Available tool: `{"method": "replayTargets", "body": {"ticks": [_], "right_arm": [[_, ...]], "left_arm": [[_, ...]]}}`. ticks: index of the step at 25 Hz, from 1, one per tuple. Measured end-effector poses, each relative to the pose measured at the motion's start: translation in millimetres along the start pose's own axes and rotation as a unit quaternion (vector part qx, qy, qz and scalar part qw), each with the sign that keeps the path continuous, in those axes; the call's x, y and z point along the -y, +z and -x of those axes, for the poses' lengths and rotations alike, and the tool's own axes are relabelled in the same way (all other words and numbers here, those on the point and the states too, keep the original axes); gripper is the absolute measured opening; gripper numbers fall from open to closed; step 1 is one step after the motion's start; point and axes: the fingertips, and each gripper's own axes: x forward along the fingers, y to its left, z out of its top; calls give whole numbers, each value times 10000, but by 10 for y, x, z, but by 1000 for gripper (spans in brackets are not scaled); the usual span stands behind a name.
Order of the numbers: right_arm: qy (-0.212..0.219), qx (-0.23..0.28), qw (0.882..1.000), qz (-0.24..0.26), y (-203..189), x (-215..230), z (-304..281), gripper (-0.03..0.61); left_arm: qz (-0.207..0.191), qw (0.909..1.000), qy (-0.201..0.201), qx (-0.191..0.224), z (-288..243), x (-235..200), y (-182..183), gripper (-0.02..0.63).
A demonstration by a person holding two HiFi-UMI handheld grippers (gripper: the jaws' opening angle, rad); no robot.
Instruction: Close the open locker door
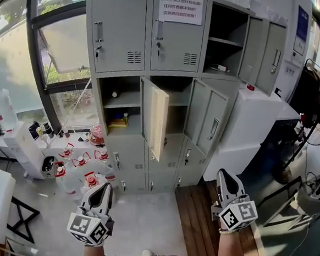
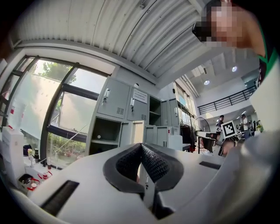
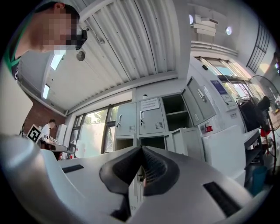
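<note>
A grey locker cabinet [image 1: 169, 87] stands ahead of me against the wall. In its middle row a door [image 1: 154, 118] hangs wide open towards me, and two more doors [image 1: 205, 116] stand ajar beside it. The top right compartment [image 1: 226, 41] is open too, its door [image 1: 265, 50] swung right. My left gripper [image 1: 105, 188] is low at the left, shut and empty, well short of the lockers. My right gripper [image 1: 222, 174] is low at the right, also shut and empty. Both gripper views look up at the cabinet [image 2: 131, 118] [image 3: 153, 118] past the closed left gripper [image 2: 141, 146] and right gripper [image 3: 141, 148].
Several red-capped bottles [image 1: 80, 162] and white containers [image 1: 29, 147] crowd the floor left of the lockers, under a large window [image 1: 61, 45]. A white box-like unit [image 1: 254, 124] stands right of the cabinet. A wooden floor strip [image 1: 197, 221] and dark stands [image 1: 311, 103] lie further right.
</note>
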Motion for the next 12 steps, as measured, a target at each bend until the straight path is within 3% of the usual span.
{"method": "replayTargets", "body": {"ticks": [5, 12], "right_arm": [[-82, -156, 9998, -42, -166, 106, -272, 6], [94, -228, 9995, -221, -332, 564, -735, 6]], "left_arm": [[45, 10000, 30, -64, -292, -403, -72, 21], [107, 9998, 148, -47, -919, -326, -115, 21]]}}
